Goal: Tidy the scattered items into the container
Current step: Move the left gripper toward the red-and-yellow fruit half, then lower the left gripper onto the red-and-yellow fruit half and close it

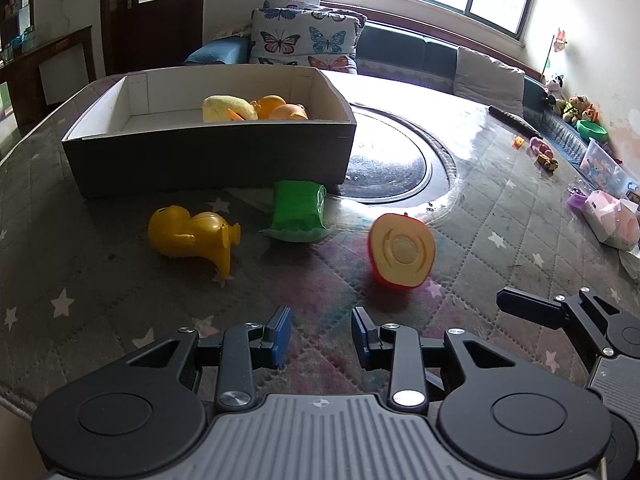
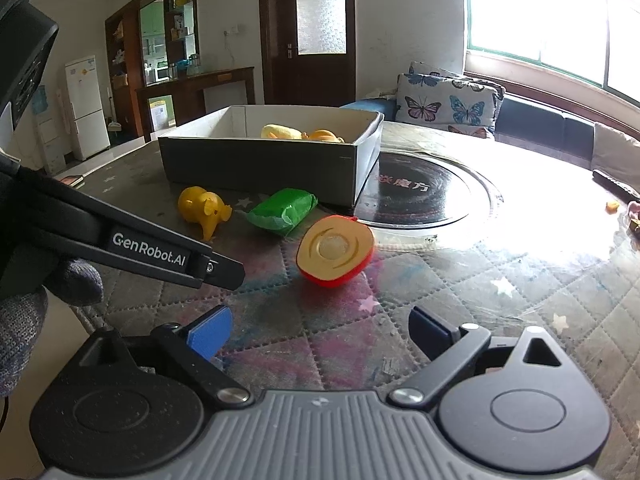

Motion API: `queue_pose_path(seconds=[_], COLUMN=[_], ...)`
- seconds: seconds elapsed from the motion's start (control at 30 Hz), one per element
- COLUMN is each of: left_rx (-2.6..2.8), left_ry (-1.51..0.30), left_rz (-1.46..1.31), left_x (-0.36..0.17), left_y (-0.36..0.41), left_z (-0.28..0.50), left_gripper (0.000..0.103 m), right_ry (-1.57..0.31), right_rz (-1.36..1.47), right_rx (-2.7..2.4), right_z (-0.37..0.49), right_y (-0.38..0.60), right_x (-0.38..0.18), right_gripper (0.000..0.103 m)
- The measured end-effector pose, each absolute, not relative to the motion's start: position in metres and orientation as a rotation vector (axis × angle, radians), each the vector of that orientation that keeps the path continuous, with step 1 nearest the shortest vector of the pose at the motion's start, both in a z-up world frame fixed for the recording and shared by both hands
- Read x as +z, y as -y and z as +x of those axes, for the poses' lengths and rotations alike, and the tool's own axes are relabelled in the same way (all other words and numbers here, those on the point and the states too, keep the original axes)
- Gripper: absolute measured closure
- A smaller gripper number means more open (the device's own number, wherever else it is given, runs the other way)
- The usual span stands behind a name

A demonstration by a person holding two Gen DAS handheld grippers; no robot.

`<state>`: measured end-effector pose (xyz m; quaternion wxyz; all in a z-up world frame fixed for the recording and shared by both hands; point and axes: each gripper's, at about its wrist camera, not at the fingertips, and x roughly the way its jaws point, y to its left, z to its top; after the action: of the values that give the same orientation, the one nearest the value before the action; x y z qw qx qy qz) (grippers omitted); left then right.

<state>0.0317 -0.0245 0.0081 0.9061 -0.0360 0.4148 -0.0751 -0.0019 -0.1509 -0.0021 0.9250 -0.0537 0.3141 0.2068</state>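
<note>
A grey cardboard box (image 1: 208,152) (image 2: 260,164) stands on the quilted table and holds a yellow plush and orange toys (image 1: 256,109) (image 2: 300,133). In front of it lie a yellow toy elephant (image 1: 192,236) (image 2: 202,208), a green packet (image 1: 298,212) (image 2: 282,210) and a half toy apple (image 1: 401,251) (image 2: 335,250), cut face up. My left gripper (image 1: 321,336) is open and empty, near the table's front edge, below the packet. My right gripper (image 2: 320,336) is open wide and empty, just short of the apple half.
A round black glass plate (image 1: 388,160) (image 2: 424,192) is set in the table right of the box. Small toys (image 1: 540,152) and pink packages (image 1: 612,216) lie at the far right edge. A sofa with butterfly cushions (image 1: 304,40) stands behind. The left gripper's arm (image 2: 152,244) crosses the right wrist view.
</note>
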Motion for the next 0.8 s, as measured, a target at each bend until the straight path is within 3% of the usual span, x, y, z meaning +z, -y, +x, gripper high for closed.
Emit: queue_pose_path(seconds=[0.8], left_rx=[-0.156], left_ry=[-0.872], left_rz=[-0.045], left_x=[0.0039], left_y=[0.0305], left_z=[0.0384], left_gripper=[0.068], right_ry=[-0.643], right_rz=[-0.114], right_rx=[0.422], right_z=[0.0059], right_y=[0.1508], right_x=[-0.0057], right_gripper=[0.006])
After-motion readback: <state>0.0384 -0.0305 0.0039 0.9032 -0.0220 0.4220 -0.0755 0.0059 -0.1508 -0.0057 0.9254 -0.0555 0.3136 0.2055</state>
